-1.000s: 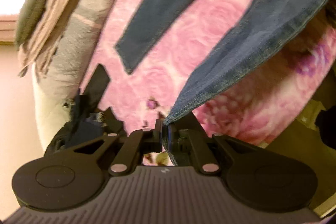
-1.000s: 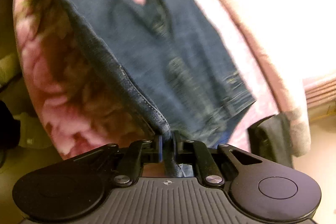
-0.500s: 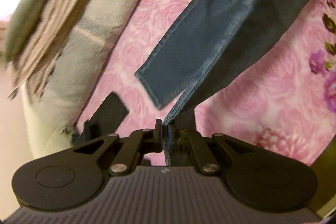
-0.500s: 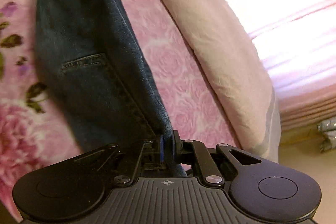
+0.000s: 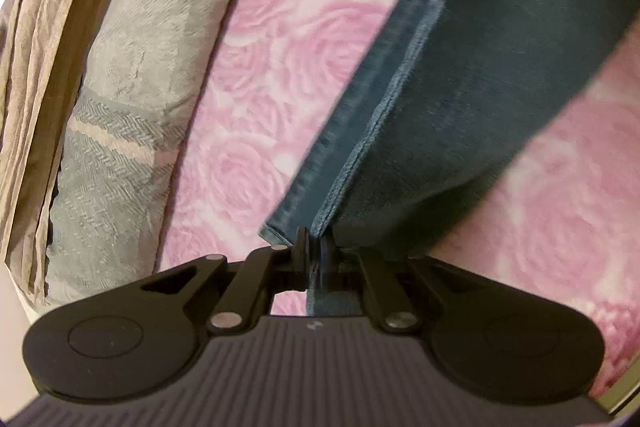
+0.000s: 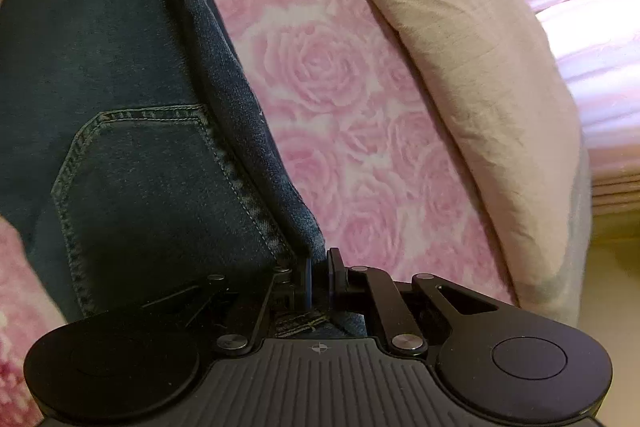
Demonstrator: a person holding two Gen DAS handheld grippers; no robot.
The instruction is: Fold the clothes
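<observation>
Gripping folded jeans [image 5: 460, 99], the left gripper [image 5: 314, 251] is clenched on a hem edge; the right gripper [image 6: 318, 267] is clenched on denim beside a back pocket [image 6: 160, 187]; the jeans lie across a pink rose blanket [image 6: 340, 87]; a beige quilt [image 6: 460, 47] borders the blanket's far edge; a gray plaid cloth [image 5: 128, 87] lies beside it.

The right claw [image 6: 319, 277] pinches the jeans [image 6: 120, 107] edge beside their back pocket [image 6: 152, 195], over the pink rose bedspread [image 6: 340, 107].
</observation>
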